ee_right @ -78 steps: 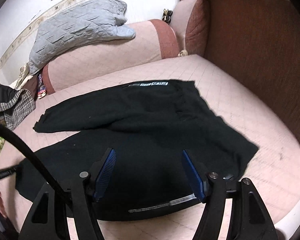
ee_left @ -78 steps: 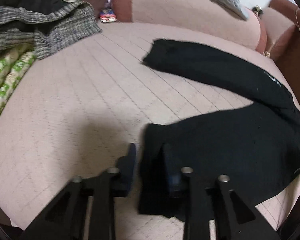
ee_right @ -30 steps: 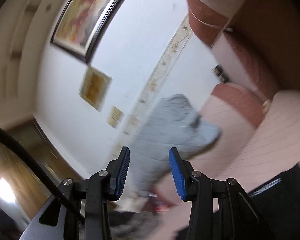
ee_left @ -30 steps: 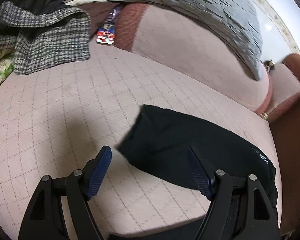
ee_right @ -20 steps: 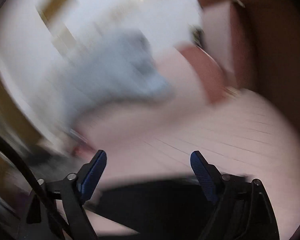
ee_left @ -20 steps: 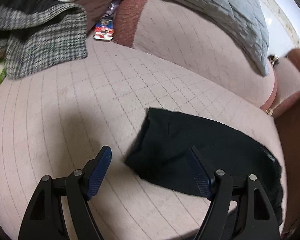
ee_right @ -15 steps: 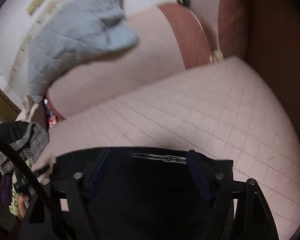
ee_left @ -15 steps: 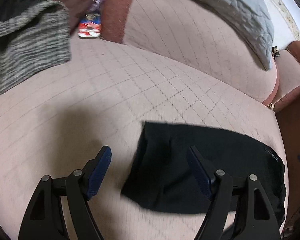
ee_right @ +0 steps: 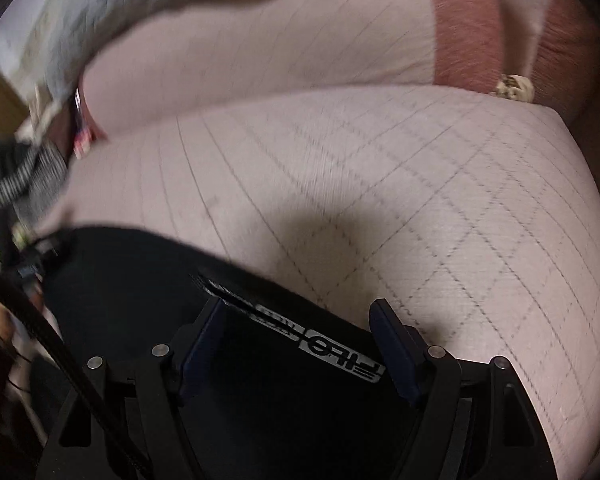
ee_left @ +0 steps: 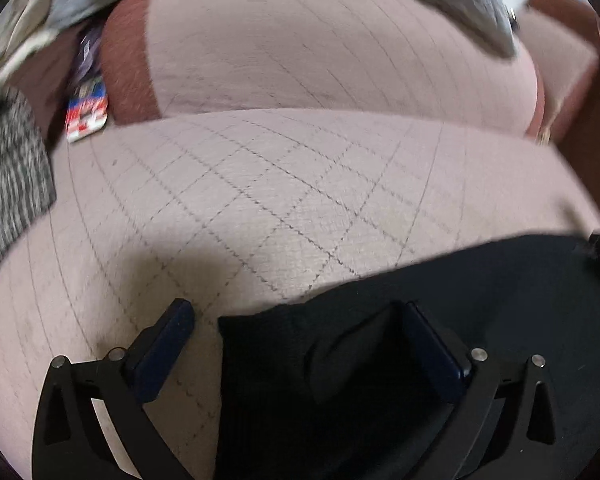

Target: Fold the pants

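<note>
Your black pants (ee_left: 440,320) lie on the quilted pink sofa seat (ee_left: 300,184), at its front edge, well away from the backrest cushion (ee_left: 320,48). Their long axis runs side to side along that seat. Your left gripper (ee_left: 296,332) is spread wide over one end of them. Your right gripper (ee_right: 300,332) is spread wide over the printed logo band (ee_right: 332,354).

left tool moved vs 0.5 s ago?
Yes. The left tool has advanced over the black pants: their cuff edge sits between its open fingers, and the sofa backrest looms closer.
</note>
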